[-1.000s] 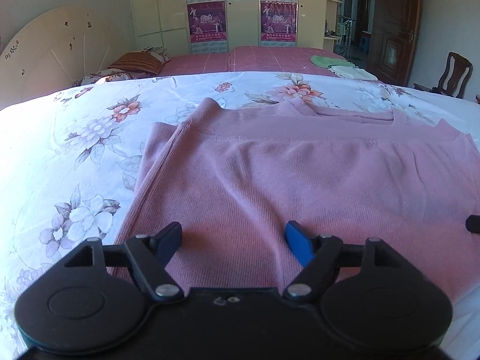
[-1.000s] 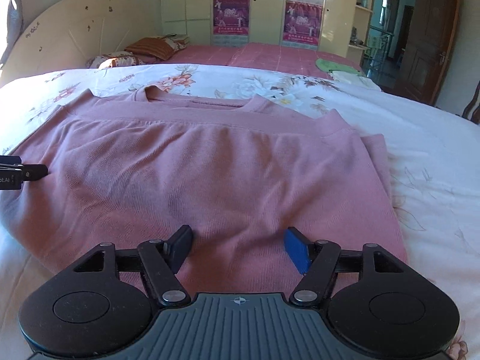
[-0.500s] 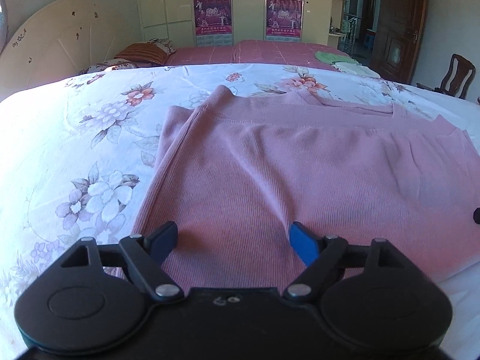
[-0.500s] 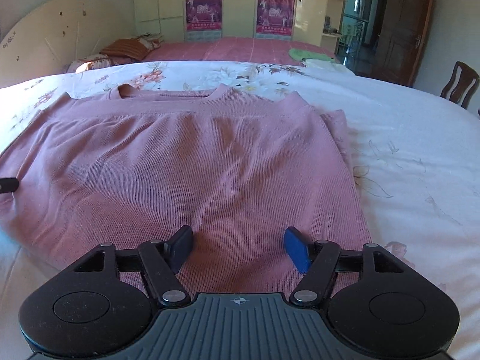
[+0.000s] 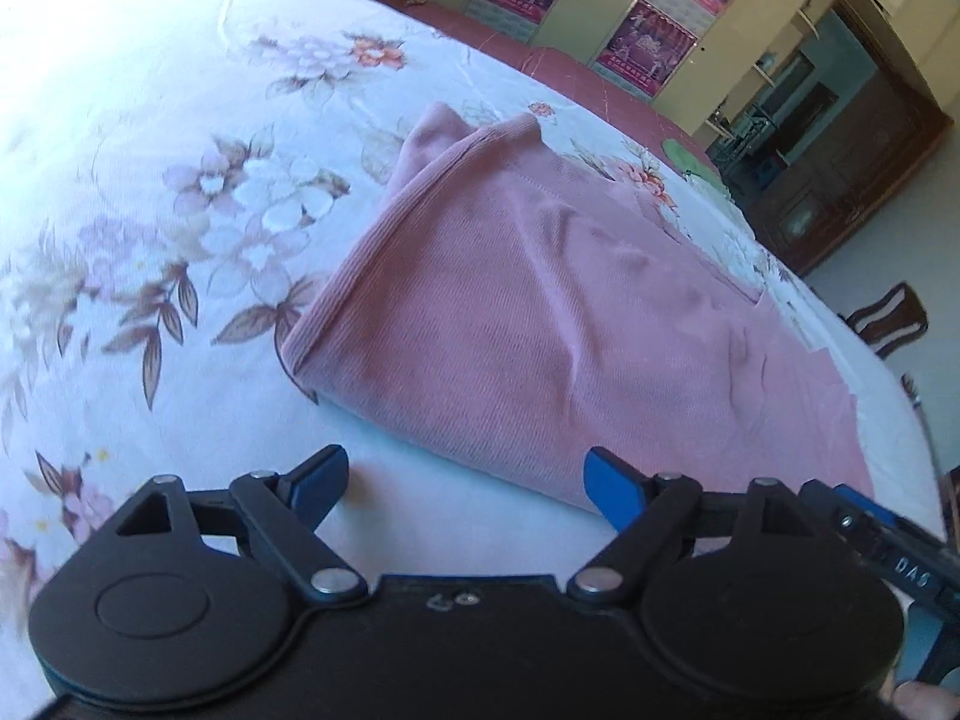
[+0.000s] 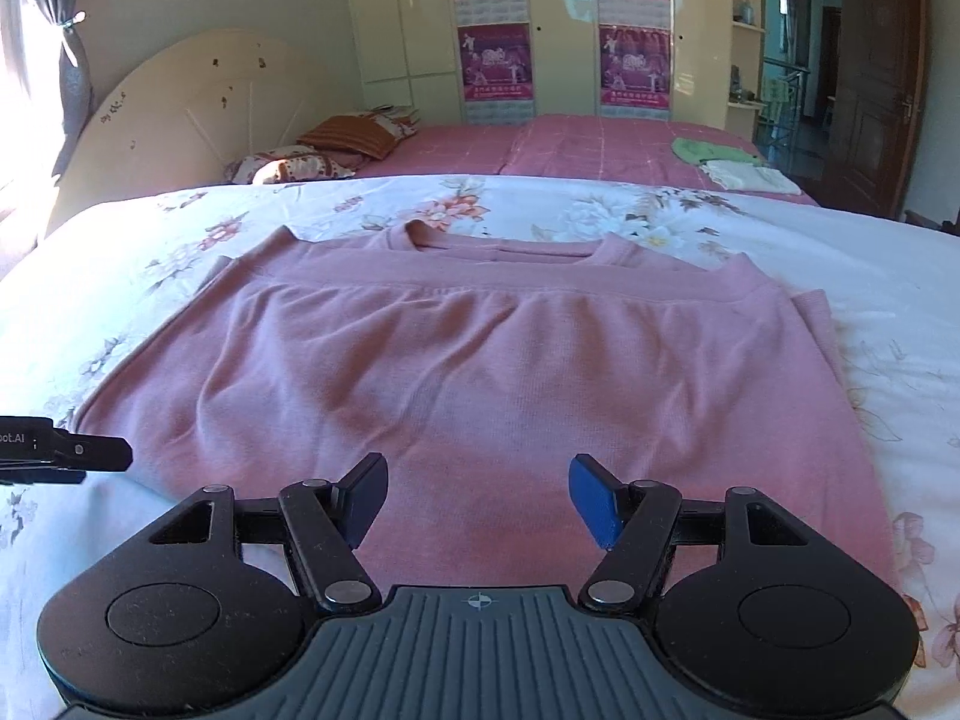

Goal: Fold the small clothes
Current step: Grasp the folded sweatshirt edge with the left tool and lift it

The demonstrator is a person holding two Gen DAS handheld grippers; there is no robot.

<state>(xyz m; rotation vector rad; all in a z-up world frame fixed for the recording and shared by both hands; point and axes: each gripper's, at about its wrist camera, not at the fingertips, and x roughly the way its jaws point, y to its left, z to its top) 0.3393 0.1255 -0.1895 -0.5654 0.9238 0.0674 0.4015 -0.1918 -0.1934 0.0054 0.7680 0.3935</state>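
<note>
A pink knit sweater (image 6: pixel 480 354) lies on the floral bedsheet (image 6: pixel 900 276), folded once so its hem band lies just below the collar. In the left wrist view the sweater (image 5: pixel 540 324) shows its folded near-left corner. My left gripper (image 5: pixel 465 480) is open and empty, just off that near edge, over the sheet (image 5: pixel 150 180). My right gripper (image 6: pixel 477 495) is open and empty above the sweater's near edge. The left gripper's tip (image 6: pixel 90 455) shows at the left of the right wrist view.
A second bed with a pink cover (image 6: pixel 570 144) stands behind, with pillows (image 6: pixel 336 144) and folded green and white cloths (image 6: pixel 732 162). A wardrobe with posters (image 6: pixel 564 30) lines the back wall. A wooden chair (image 5: pixel 888 318) stands at the right.
My left gripper has swung left and tilted, drawing back off the sweater to its near-left corner. My right gripper has drawn back slightly. Both stayed open.
</note>
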